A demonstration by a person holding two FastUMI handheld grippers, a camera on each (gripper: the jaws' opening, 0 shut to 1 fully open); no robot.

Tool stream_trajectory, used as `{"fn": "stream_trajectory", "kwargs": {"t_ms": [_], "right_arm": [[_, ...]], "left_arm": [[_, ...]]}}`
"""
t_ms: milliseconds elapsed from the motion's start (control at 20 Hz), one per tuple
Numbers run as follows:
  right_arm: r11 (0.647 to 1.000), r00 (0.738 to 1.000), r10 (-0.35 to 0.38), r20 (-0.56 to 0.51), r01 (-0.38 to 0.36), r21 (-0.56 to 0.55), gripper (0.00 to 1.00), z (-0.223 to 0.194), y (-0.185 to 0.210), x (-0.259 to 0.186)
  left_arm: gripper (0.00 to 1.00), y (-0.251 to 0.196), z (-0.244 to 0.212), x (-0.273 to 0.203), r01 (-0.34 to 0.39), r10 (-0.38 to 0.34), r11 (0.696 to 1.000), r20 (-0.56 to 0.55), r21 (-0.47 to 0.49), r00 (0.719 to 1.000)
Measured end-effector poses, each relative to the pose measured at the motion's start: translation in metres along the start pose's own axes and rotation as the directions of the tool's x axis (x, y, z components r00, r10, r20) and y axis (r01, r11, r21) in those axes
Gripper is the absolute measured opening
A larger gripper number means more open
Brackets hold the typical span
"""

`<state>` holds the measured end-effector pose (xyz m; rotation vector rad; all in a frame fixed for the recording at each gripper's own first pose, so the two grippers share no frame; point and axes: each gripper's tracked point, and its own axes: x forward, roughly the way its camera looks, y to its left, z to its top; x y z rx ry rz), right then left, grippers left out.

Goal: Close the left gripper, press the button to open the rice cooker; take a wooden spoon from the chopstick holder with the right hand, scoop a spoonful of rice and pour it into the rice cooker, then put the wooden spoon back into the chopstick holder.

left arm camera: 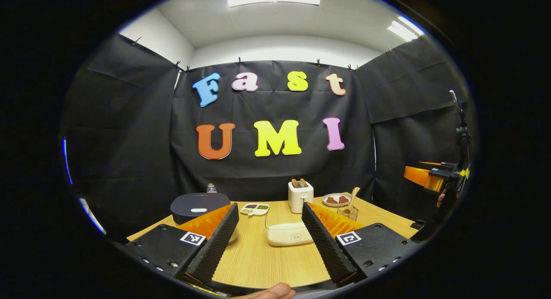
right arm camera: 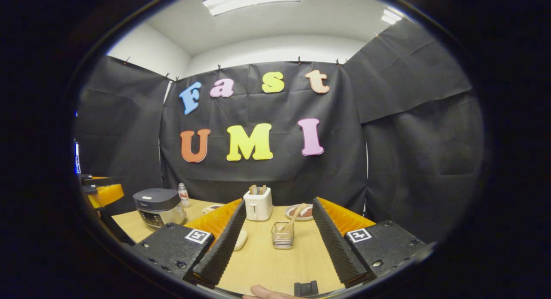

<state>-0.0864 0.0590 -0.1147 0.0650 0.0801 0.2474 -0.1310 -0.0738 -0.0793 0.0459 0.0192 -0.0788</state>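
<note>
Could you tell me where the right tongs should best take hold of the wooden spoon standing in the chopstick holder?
Probably the upper handle of the wooden spoon, from above: it leans up and right out of the chopstick holder, whose walls surround its lower part.

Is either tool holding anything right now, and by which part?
Nothing is held. Both the left tool and the right tool are open and empty; the wooden spoon stands in its holder.

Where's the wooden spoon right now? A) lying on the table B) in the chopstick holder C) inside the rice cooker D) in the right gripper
B: the wooden spoon stands tilted in the wire chopstick holder ahead of the open right gripper, nothing between its fingers.
</note>
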Motion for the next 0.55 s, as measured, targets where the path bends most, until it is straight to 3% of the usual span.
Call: {"fn": "stream_trajectory", "kwargs": {"t_ms": [550], "right_arm": [[1.0,1.0,-0.01,0.023,0.01,-0.017,0.99,0.0033,-0.0057,-0.0005]], "left_arm": [[0.95,0.0014,0.0047,0.0001,-0.009,0.008,1.0,0.02,0.013,1.0]]}}
